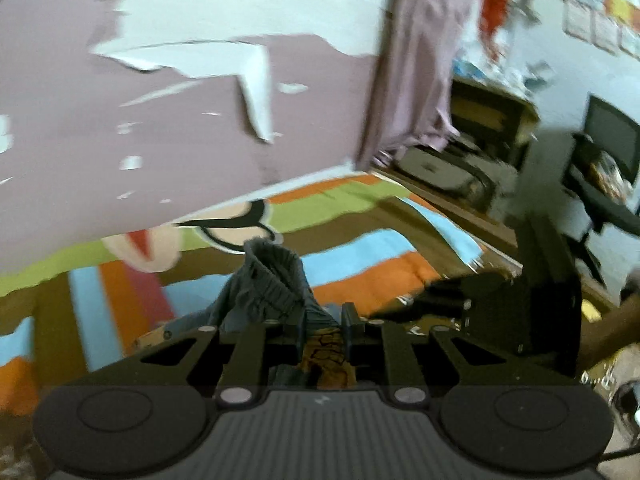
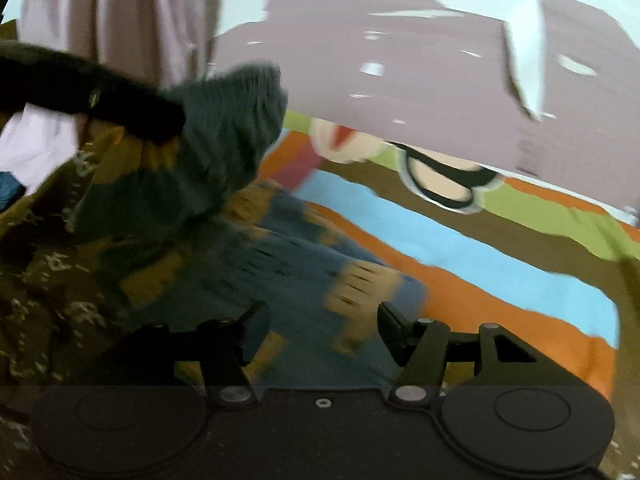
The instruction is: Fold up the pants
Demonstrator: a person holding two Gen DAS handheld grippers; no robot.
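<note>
Two grippers are in my hands over the striped blanket. In the left wrist view, low in the middle of the frame, my left gripper has its jaws pinching the pants, and the grey waistband sticks up above them. In the right wrist view, the pants hang at the left and trail across the middle, and my right gripper at the bottom has its jaws spread, gripping nothing. I think the pants could slip out, because only one pinch holds them. The loose leg could bunch up and spoil the fold.
</note>
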